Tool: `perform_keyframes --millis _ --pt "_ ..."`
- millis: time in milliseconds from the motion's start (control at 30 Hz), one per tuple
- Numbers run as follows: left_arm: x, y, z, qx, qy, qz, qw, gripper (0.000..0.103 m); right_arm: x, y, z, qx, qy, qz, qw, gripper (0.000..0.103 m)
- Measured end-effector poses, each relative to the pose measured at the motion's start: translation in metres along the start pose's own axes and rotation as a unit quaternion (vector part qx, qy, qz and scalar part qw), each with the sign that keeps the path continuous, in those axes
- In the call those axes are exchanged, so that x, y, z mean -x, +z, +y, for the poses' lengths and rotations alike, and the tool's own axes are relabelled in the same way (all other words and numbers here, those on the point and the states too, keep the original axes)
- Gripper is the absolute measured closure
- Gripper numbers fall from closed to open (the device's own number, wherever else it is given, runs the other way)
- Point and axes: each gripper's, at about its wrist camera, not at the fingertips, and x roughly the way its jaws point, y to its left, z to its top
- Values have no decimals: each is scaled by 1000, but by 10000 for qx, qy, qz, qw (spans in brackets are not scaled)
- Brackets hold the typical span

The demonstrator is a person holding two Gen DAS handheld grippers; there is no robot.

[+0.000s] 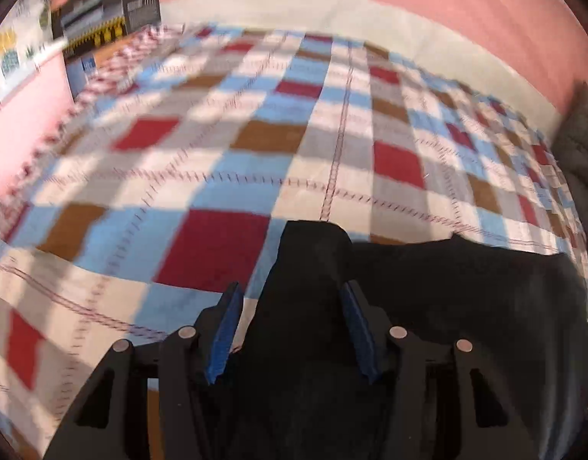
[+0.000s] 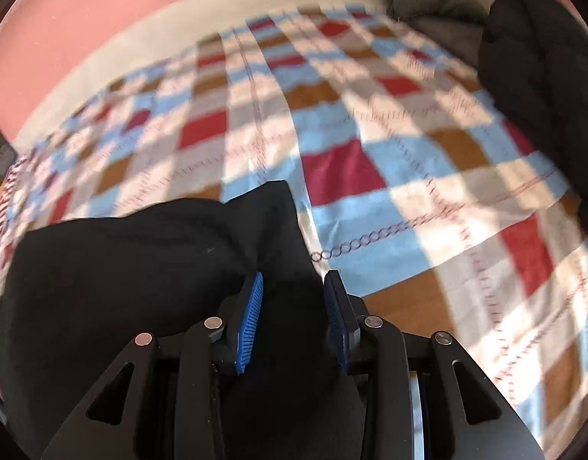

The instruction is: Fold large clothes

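L gripper: I'm seeing the left gripper (image 1: pixel 290 329) at bottom centre of the left wrist view, jaws standing apart w/ a fold of the black garment (image 1: pixel 466 306) running up between them. The left blue pad (image 1: pixel 225 337) is showing bare plaid beside it, so I can't tell if it's pinching.
R gripper: the right gripper (image 2: pixel 294 318) is sitting bottom centre of the right wrist view, clenched on a bunched corner of the black garment (image 2: pixel 121 268), cloth filling the gap.
Garment: it's hanging off both grippers, sagging across the lower frame over the plaid blanket (image 1: pixel 217 134).
Risk: I'm worrying the L corner is slipping out, the jaws being so wide; then the edge is drooping and the fold going crooked.
Count: 2 grippers, 1 black garment, 1 blanket, 1 dark puffer jacket (image 2: pixel 539 76) upper right, 1 box (image 1: pixel 106 4) upper left.
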Motion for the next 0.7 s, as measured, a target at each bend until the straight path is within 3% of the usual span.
perform_keyframes --millis 100,167,300,400,500,633,700 --pt "50 -7 1 -139 -313 -365 9987 48 44 -11 5 165 353 -273 9989 67" --pt "84 -22 0 -280 -527 -593 9964 48 74 -27 10 358 623 -388 9967 58" --pt "128 -70 -15 -671 -733 -672 9928 48 110 -70 32 825 917 -393 9916 55" --pt "134 -107 -31 -861 -836 -492 9916 48 119 -99 48 1085 1038 -331 9881 55" --pt "109 -131 -42 -966 -702 -49 9928 47 99 -121 58 1210 983 -23 9878 55" --pt "105 -135 -47 -889 -502 -24 9948 47 90 -122 62 1316 804 26 9880 51" --pt "109 -131 -47 -745 -581 47 9955 47 96 -120 63 1382 772 19 9874 51"
